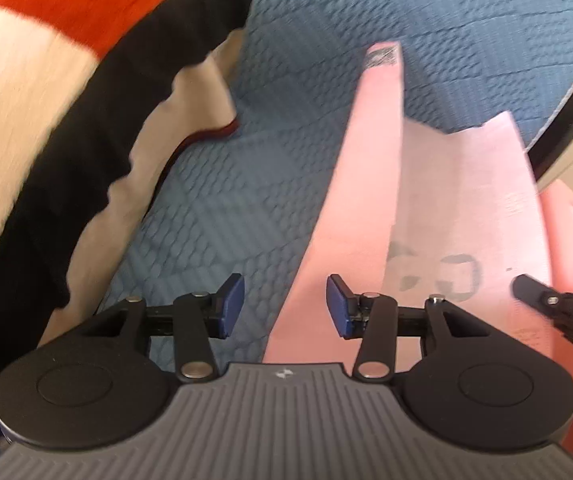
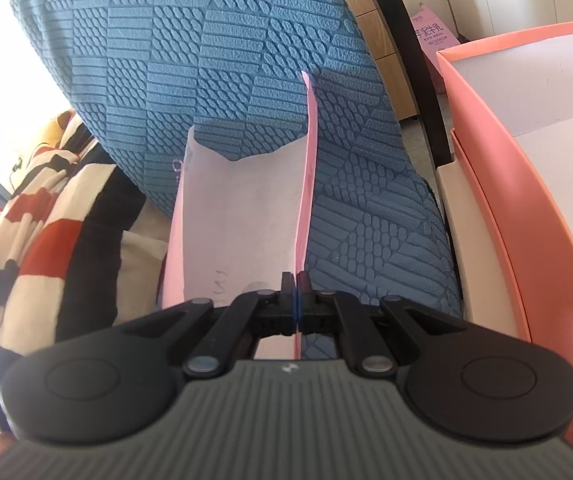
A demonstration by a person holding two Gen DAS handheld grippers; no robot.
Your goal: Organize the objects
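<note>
Nearest in the right wrist view, the right gripper (image 2: 297,300) has its two blue pads pressed together on the thin edge of one pink paper bag (image 2: 238,216). The bag's long axis runs away from the gripper, its torn open mouth pointing far toward a blue textured cover (image 2: 214,60). In the left wrist view, the left gripper (image 1: 285,306) stands spread, nothing between its pads; its right pad sits over the bag's pink side (image 1: 350,184), its left pad over the blue cover. The tip of the right gripper shows at the right edge, on the bag. Beside the bag on the left lies one striped red, cream and black blanket (image 2: 34,216). To the right stands one coral box (image 2: 498,168) with a white interior.
</note>
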